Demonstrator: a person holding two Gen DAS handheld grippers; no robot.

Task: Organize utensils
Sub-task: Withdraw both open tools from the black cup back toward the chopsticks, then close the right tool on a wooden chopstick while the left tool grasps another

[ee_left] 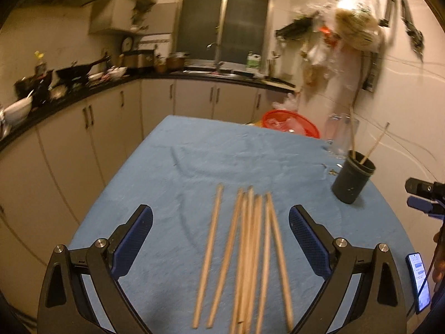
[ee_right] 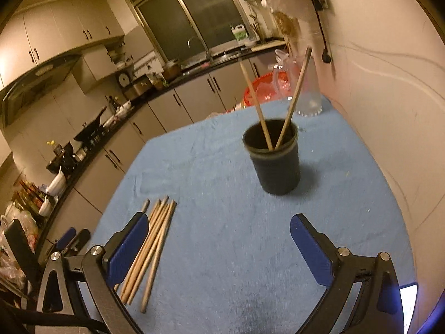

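Left gripper (ee_left: 221, 222) jaws wide, empty, poised over the loose chopsticks (ee_left: 244, 258) lying on the blue tablecloth (ee_left: 172, 167). Their long axes run roughly along the gripper's pointing line, so the fingers straddle the bundle side to side; the outlying stick sits nearer the left finger. Right gripper (ee_right: 219, 232) jaws also wide, empty, facing the black holder cup (ee_right: 274, 164), which holds two chopsticks (ee_right: 278, 103) upright. Judgement: the left hand is nearer the pile and should take the next pick.

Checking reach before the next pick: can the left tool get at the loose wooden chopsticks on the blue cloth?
Probably yes: the left tool is open, with the wooden chopsticks lying unobstructed directly ahead between its fingers.
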